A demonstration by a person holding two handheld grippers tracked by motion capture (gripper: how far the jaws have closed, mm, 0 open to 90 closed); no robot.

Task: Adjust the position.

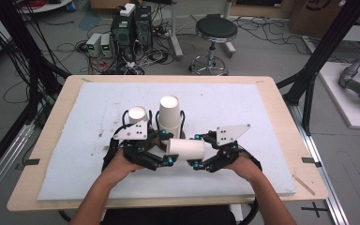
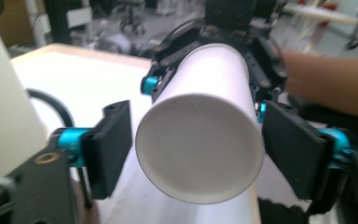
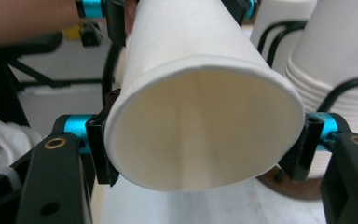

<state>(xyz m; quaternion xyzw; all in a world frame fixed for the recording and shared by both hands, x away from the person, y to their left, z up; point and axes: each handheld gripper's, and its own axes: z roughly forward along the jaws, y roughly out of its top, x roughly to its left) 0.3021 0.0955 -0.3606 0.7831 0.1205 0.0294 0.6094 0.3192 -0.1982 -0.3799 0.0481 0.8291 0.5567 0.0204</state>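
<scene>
A white paper cup (image 1: 186, 149) lies level between my two grippers, over the white board (image 1: 262, 108). In the right gripper view its open rim (image 3: 200, 126) faces the camera. My right gripper (image 3: 205, 140) is shut on that rim, a pad pressed on each side and squeezing it oval. In the left gripper view the cup's closed base (image 2: 199, 147) sits between the jaws of my left gripper (image 2: 198, 149). That gripper is open, with a visible gap at its left pad (image 2: 114, 144). In the high view the left gripper (image 1: 166, 157) and right gripper (image 1: 198, 151) face each other.
A tall stack of paper cups (image 1: 169, 115) stands upright just behind the grippers, and another upright cup (image 1: 137, 115) is beside it on the left. The stack (image 3: 335, 56) looms close on the right of the right gripper view. A stool (image 1: 215, 30) and computers stand beyond the table.
</scene>
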